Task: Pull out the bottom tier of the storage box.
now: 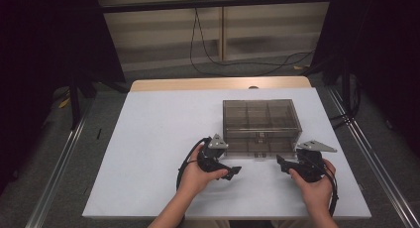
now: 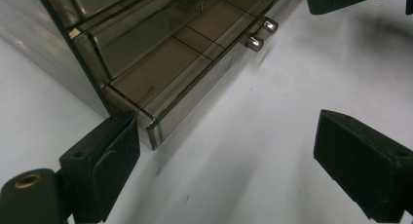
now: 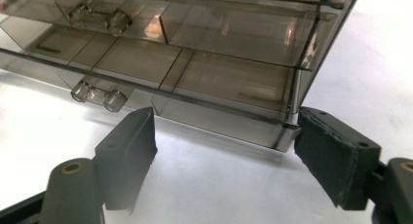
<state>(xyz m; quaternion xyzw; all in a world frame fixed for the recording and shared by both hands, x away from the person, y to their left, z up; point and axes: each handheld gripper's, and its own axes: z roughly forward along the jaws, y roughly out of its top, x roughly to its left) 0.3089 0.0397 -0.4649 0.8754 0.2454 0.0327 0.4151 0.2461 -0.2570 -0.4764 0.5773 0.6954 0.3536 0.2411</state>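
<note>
A white table (image 1: 148, 153) bears a smoky, see-through drawer box (image 1: 261, 120) on its right half, toward the near edge, with both grippers drawn up at its front corners. The bottom drawer (image 3: 195, 83) is seen pulled out a little from the box, and the work in hand is judged to be sliding it, most likely by its front corners.

The left gripper (image 1: 233, 171) is held with its jaws spread wide; one jaw is placed just beside the drawer's left front corner, the other well apart over bare table. The right gripper (image 1: 283, 164) is likewise spread, one jaw at the drawer's right front corner and near touching, the other under its front panel. Nothing is pinched by either.

For the step to be done well, both corners should be met evenly and moved together, so the drawer is not skewed and jammed in its rails. Pressure is best kept low on the front panel, since the light box may be slid across the table.

The whole layout and the two hands are given by the high view. The drawer's compartments and its jutting edge are made plain in the gripper views. Two clear handles (image 3: 98, 96) are shown in the right gripper view, and two small knobs (image 2: 254, 42) in the left gripper view.
</note>
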